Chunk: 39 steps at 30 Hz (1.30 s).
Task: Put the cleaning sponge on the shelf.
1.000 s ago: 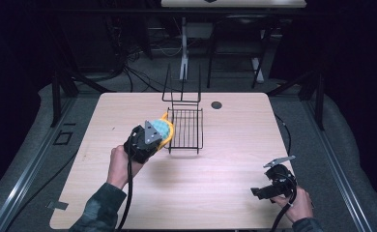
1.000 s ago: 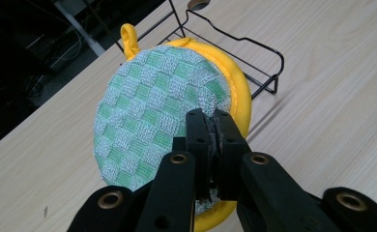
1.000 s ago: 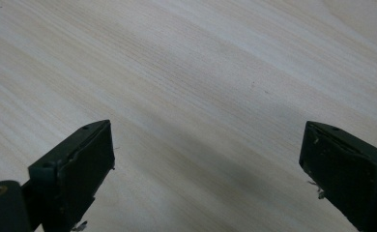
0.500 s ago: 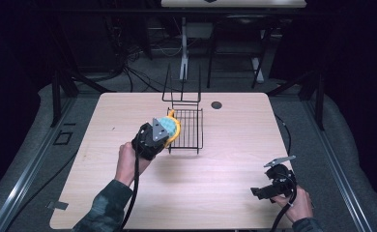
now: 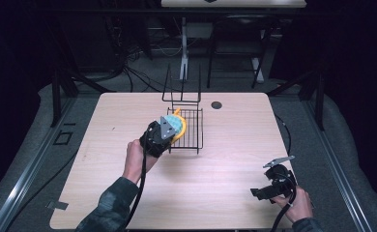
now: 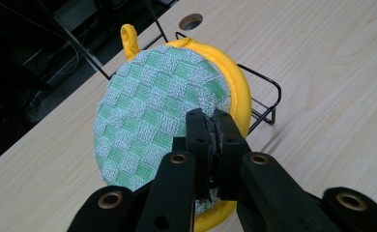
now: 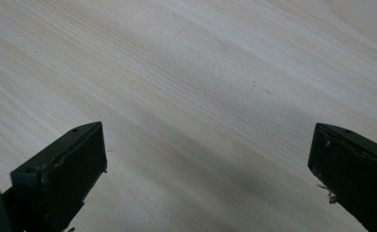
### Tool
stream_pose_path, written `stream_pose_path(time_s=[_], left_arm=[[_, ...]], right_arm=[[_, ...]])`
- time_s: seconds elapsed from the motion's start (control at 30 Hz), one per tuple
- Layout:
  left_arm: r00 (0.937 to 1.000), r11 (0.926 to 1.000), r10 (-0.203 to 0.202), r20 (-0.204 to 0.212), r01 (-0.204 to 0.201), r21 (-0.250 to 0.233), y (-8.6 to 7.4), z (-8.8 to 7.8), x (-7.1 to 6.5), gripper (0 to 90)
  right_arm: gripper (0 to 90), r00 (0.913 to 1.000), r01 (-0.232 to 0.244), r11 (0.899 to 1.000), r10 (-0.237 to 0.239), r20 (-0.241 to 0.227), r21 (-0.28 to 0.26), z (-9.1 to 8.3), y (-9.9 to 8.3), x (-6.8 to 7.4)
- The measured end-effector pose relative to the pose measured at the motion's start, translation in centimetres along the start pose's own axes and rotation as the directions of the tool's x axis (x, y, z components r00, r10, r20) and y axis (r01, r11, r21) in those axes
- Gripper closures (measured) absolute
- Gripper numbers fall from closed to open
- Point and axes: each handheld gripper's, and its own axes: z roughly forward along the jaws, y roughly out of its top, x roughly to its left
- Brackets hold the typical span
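high view: left gripper [image 5: 169,129] holds a round pot holder [image 5: 179,127] over the near-left edge of a wire rack [image 5: 189,130] on the table [image 5: 225,159]; right gripper [image 5: 268,186] at near-right corner | left gripper view: jaws clamped on pot holder's [image 6: 157,111] rim, yellow loop [image 6: 129,37] at far end, rack [image 6: 264,96] behind | right gripper view: jaws wide apart over bare table [image 7: 201,96]

Pot holder [image 5: 177,127] over wire rack's [image 5: 191,130] left edge, mid-table; table hole [image 5: 216,104] behind, to the right.
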Motion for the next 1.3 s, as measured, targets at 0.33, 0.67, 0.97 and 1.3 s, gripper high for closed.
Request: stream_pose_path(time_s=[0.33,0.67,0.97,1.3], left_arm=[[1.0000,1.0000,0.002,-0.007,-0.002,0.003,0.3,1.7,-0.5,87.5],[0.9998,1.0000,0.001,-0.021,-0.001,-0.005,0.6,3.3,-0.8,87.5],[0.9994,0.9999,-0.010,-0.034,0.009,-0.012,0.6,4.7,-1.1,87.5],[0.9987,0.9999,0.013,-0.050,-0.013,0.004,0.7,6.4,-1.7,87.5]], right_arm=[[0.0,1.0000,-0.003,1.000,0.003,-0.005,-0.004,0.1,0.0,0.1],[0.1,1.0000,-0.005,1.000,0.005,-0.007,-0.001,0.2,0.0,0.1],[0.1,1.0000,-0.001,1.000,0.002,-0.008,0.005,0.1,0.0,0.2],[0.4,1.0000,0.000,1.000,0.000,-0.008,0.006,0.1,0.0,0.2]])
